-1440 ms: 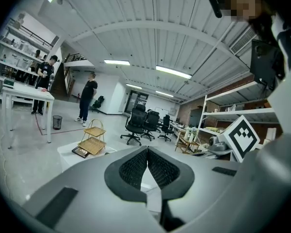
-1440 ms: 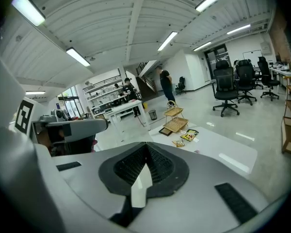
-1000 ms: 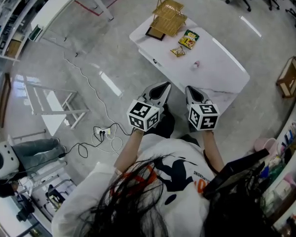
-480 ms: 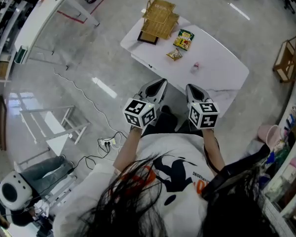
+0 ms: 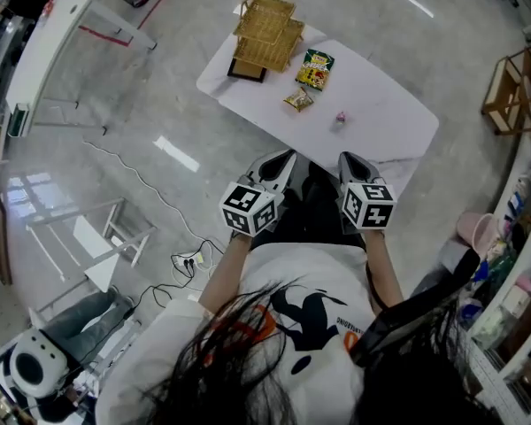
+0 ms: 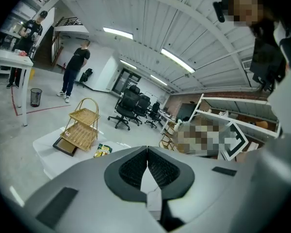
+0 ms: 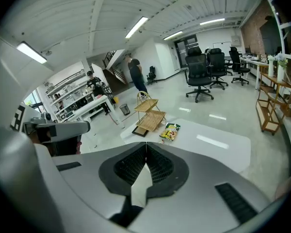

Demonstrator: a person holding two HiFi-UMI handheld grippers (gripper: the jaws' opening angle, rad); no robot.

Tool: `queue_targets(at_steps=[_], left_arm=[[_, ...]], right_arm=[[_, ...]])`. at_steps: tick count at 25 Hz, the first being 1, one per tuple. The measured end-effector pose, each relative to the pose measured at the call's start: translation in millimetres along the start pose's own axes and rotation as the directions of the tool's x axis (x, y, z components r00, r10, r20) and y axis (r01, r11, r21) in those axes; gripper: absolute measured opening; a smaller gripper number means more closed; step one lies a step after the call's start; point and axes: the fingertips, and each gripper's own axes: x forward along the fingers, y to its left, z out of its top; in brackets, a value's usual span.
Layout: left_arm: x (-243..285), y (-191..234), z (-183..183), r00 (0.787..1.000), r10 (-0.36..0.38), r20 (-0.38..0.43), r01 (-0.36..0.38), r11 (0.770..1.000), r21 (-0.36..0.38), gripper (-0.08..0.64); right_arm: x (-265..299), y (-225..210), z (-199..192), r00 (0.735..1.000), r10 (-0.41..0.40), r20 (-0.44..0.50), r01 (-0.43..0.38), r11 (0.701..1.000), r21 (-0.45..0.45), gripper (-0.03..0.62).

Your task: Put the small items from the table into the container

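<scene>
**Clerk:** Head view first. Where do the task's things lie?

**Inspector:** The white table stands ahead of the person. A two-tier wicker basket sits at its far left corner, with a dark tray at its foot. A green snack packet lies just beside the basket, and a small packet lies nearer the person. A pink item lies apart to the right. All three are on the tabletop, none in the basket.

**Clerk:** And the grippers?

**Inspector:** The left gripper and the right gripper are side by side at the table's near edge. They point toward it and are well short of the items.

**Clerk:** Left gripper view?

**Inspector:** The jaws are pressed together with nothing between them. The basket and the green snack packet show beyond, on the table. Two people stand in the far background.

**Clerk:** Right gripper view?

**Inspector:** The jaws are clenched, pad against pad, and hold nothing. The basket, the tray and the green packet lie ahead on the table. Office chairs stand behind.
</scene>
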Motion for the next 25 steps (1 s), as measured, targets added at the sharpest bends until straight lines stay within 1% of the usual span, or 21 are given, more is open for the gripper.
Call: queue_targets(at_steps=[4,8,12,16,19,22,24,25], left_arm=[[25.5,11.3,-1.6,0.999,0.020,-0.026,-0.019,1.000,0.020,0.006],[53.4,25.2,-1.3,0.999,0.032,-0.041,-0.031,0.999,0.013,0.006],[87.4,38.5,-9.6,0.998,0.022,-0.066,-0.019,0.999,0.036,0.006],[126.3,58.8,-22.3,0.997,0.020,-0.075,-0.019,1.000,0.008,0.006],[152.8,68.8,-28.3,0.996,0.013,-0.083,-0.013,1.000,-0.001,0.006],[175.5,76.4,-36.6,0.995,-0.004,-0.103,0.004,1.000,0.004,0.006],[185.8,82.0,-45.7,0.993,-0.016,-0.120,0.016,1.000,-0.001,0.006],[190.1,84.9,-51.1,0.991,-0.022,-0.130,0.021,1.000,-0.006,0.006]], right_arm=[[26.1,-28.6,-3.4,0.999,0.006,-0.047,-0.004,0.999,0.038,0.014],[56.5,-55.8,-6.8,0.996,0.027,-0.087,-0.021,0.997,0.073,0.015],[89.4,-94.1,-21.6,0.989,0.003,-0.150,0.013,0.994,0.105,0.015],[125.3,-132.8,-40.3,0.978,-0.001,-0.210,0.034,0.988,0.153,0.015],[151.6,-158.6,-52.1,0.972,0.026,-0.232,0.029,0.972,0.232,0.015],[180.6,-183.2,-68.7,0.965,0.037,-0.260,0.051,0.944,0.325,0.018],[196.9,-193.9,-75.5,0.960,0.028,-0.277,0.074,0.933,0.352,0.030],[204.5,-197.0,-78.5,0.958,0.032,-0.284,0.076,0.929,0.362,0.050]])
